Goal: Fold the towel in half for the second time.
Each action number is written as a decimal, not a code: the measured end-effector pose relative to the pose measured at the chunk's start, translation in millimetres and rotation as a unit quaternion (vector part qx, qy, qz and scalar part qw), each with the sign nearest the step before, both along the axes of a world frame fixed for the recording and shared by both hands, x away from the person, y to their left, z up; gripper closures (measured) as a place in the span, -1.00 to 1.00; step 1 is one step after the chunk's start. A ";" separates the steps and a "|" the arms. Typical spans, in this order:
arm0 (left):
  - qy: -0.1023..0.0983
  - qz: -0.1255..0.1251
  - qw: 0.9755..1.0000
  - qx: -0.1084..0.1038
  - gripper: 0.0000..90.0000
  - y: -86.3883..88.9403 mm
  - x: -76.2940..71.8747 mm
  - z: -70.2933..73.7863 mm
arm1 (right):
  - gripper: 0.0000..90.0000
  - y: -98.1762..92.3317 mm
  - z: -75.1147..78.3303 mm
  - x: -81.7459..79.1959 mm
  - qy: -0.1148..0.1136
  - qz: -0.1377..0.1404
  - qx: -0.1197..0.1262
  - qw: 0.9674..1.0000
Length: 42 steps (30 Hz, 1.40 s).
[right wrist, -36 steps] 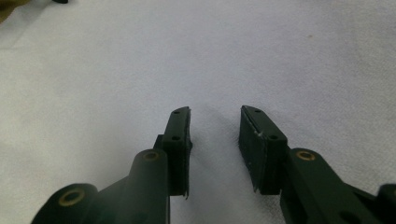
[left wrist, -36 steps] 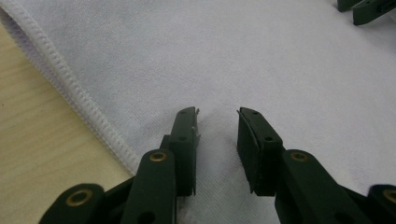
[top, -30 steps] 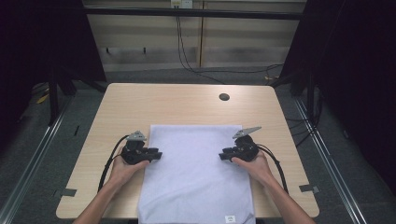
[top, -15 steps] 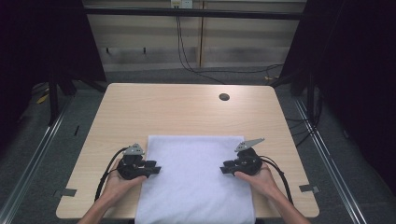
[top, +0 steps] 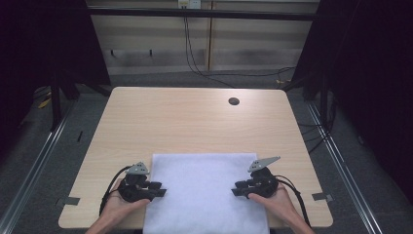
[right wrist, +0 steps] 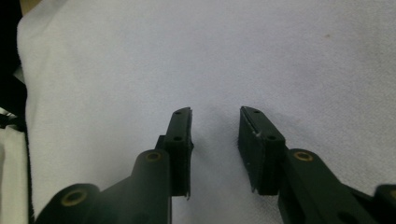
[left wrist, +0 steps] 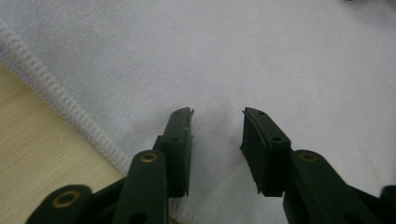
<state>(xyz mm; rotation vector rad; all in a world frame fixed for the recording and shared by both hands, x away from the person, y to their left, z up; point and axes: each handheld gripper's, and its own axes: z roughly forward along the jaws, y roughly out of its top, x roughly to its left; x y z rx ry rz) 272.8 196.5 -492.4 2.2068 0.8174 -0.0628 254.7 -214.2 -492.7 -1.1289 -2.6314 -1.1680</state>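
The white cloth (top: 204, 192) is now lying closer to the table's (top: 195, 122) near edge than a second ago, its front hanging over that edge. The left gripper (top: 158, 189) and right gripper (top: 238, 189) are resting on its side edges, jaws parted and just opening, gripping nothing.

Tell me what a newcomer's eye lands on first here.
The white cloth lies flat at the near edge of the wooden table, hanging over that edge. The left gripper and right gripper sit at its two sides, jaws apart over the fabric, having just been opening, nothing pinched.
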 end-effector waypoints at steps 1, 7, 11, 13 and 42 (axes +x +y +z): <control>0.000 0.002 1.000 0.001 0.28 -0.7 0.8 0.9 | 0.31 -2.0 1.1 1.9 -0.002 -0.005 0.004 1.000; 0.001 0.034 0.999 -0.018 0.07 -2.4 24.8 7.1 | 0.10 -38.3 21.3 31.0 -0.040 -0.079 0.018 0.996; -0.023 0.069 0.996 -0.043 0.02 1.9 51.0 17.3 | -0.12 -53.6 28.9 55.2 -0.048 -0.103 0.006 0.993; -0.034 0.085 0.994 -0.057 0.04 6.6 66.1 20.5 | -0.13 -57.4 29.5 65.5 -0.051 -0.114 0.012 0.992; -0.042 0.101 0.994 -0.014 0.08 21.3 99.8 -0.7 | 0.82 -53.8 -5.6 91.1 -0.033 -0.080 -0.040 0.995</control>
